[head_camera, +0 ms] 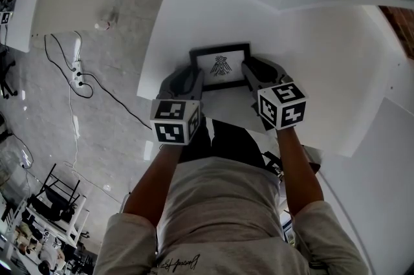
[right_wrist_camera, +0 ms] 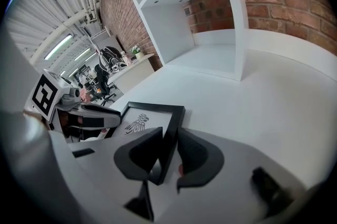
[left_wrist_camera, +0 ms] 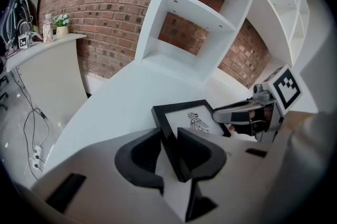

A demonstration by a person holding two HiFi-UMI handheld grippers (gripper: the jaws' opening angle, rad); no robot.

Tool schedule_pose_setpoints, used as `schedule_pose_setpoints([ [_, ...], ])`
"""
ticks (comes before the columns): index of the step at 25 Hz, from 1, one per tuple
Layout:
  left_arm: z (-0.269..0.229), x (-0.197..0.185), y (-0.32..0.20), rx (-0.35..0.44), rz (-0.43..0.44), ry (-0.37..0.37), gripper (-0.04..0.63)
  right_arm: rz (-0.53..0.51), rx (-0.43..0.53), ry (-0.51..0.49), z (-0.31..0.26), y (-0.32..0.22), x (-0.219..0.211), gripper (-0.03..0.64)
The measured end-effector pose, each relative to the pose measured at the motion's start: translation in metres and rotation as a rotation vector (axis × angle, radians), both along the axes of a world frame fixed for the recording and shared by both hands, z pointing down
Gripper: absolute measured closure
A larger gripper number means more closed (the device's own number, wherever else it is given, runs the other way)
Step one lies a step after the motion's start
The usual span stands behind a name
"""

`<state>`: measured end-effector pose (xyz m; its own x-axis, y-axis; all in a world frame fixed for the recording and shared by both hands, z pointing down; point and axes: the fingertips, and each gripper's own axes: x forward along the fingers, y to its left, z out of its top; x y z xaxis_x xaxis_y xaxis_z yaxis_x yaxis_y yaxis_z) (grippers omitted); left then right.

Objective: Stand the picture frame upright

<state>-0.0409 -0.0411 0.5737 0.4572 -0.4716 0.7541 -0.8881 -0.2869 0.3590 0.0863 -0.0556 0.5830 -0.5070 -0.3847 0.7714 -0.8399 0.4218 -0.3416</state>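
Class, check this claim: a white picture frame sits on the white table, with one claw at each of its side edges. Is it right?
Not quite: the picture frame is black, not white, as the head view shows. The rest holds.

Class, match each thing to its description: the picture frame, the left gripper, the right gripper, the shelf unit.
Things:
1. picture frame
2. left gripper
3. right gripper
4. shelf unit

Descriptions:
A. jaws on the frame's right edge
B. white, with open compartments
C. black rim, bird drawing inside
D. jaws on the frame's left edge

Pairs: 1-C, 2-D, 3-A, 4-B
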Motion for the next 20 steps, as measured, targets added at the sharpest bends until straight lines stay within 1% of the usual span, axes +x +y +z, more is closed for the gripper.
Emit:
schedule_pose_setpoints([
  [20, -0.028, -0.012, 0.003, 0.063, 0.001, -0.019, 0.495, -0.008, 0.049, -0.022, -0.028, 0.005, -0.01, 0.52],
])
